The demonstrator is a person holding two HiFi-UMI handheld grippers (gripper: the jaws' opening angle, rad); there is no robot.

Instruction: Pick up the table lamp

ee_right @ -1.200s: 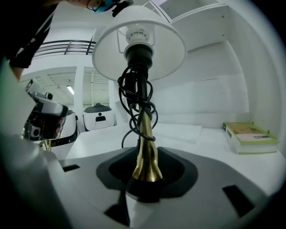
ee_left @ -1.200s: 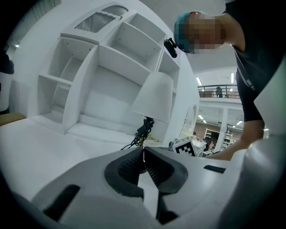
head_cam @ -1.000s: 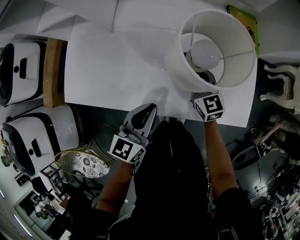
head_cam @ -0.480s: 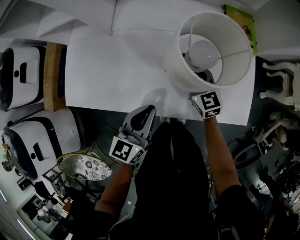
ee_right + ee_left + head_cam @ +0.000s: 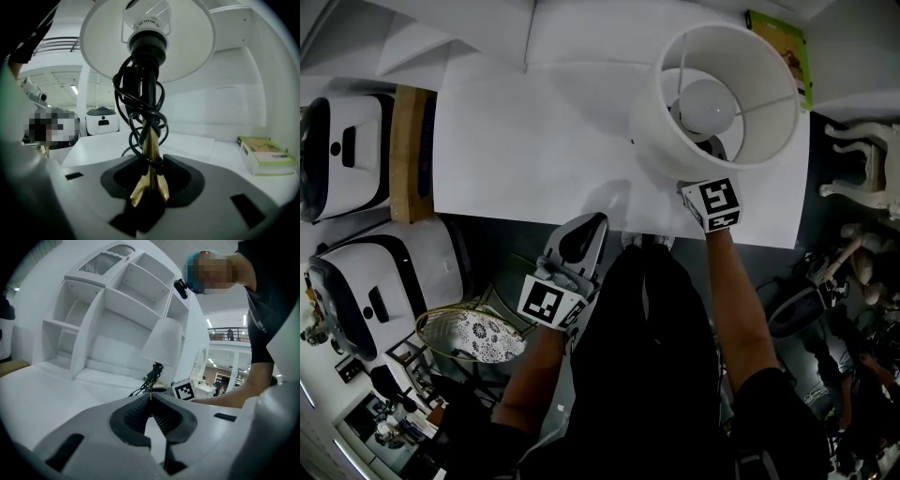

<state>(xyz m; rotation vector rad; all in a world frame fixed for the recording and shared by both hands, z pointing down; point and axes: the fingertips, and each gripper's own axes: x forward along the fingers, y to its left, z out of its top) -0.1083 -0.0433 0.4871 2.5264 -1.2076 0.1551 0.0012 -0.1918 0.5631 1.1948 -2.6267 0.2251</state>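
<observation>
The table lamp has a white drum shade (image 5: 722,94), a bulb inside it, and a brass stem (image 5: 149,154) wrapped in black cord (image 5: 140,108). It stands over the right part of the white table (image 5: 534,141). My right gripper (image 5: 149,185) is shut on the brass stem, low down. In the head view the shade hides its jaws and only the marker cube (image 5: 712,204) shows. My left gripper (image 5: 586,230) is shut with nothing in it, at the table's front edge. In the left gripper view, the lamp (image 5: 163,343) is ahead of that gripper (image 5: 150,398), slightly to the right.
A green-edged book (image 5: 783,47) lies at the table's back right. A white shelf unit (image 5: 117,310) stands behind the table. Two white machines (image 5: 347,141) and a wooden board (image 5: 408,141) are at the left. A gold wire basket (image 5: 469,328) sits below the table edge.
My right gripper and the lamp have shifted slightly away from me over the table. The left gripper has hardly moved.
</observation>
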